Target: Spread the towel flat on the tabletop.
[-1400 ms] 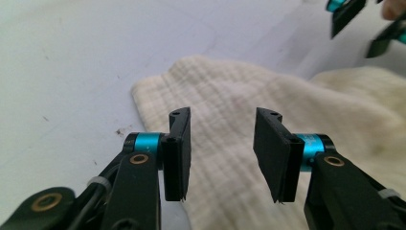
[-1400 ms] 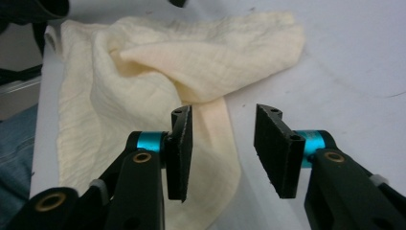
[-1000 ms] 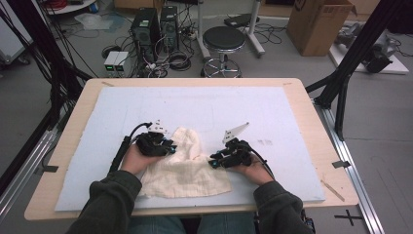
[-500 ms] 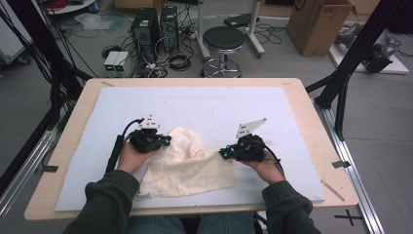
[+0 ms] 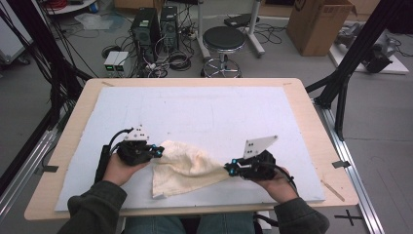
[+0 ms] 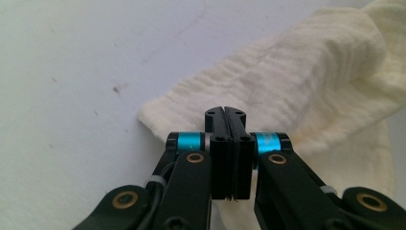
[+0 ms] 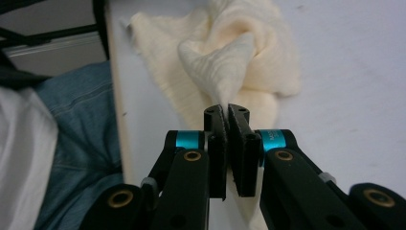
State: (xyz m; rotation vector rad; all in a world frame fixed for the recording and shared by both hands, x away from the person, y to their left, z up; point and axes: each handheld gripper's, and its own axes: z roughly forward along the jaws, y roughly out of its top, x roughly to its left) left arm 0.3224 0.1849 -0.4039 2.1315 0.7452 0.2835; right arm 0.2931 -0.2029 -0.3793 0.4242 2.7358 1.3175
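Observation:
A cream-coloured cloth (image 5: 187, 165) lies crumpled on the white mat near the front edge, pulled out between the two hands. My left gripper (image 5: 156, 152) is shut on the cloth's left end; in the left gripper view its jaws (image 6: 224, 112) are pressed together with the cloth (image 6: 297, 72) spreading away behind them. My right gripper (image 5: 229, 169) is shut on a pinched corner at the cloth's right end. In the right gripper view a ridge of the cloth (image 7: 239, 52) runs into the tips of that gripper (image 7: 225, 110). Part of the cloth hangs down to the mat's front edge.
The white mat (image 5: 204, 107) covers most of the wooden table (image 5: 316, 122). Beyond the far edge stand a stool (image 5: 223, 39), computer towers (image 5: 156, 24) with cables, and a cardboard box (image 5: 321, 22). The person's jeans (image 7: 81, 120) show beside the table edge.
Both hands have moved apart, the left to the left and the right to the right, and risen slightly. The cloth, bunched between them before, is now drawn out in a long ridge.

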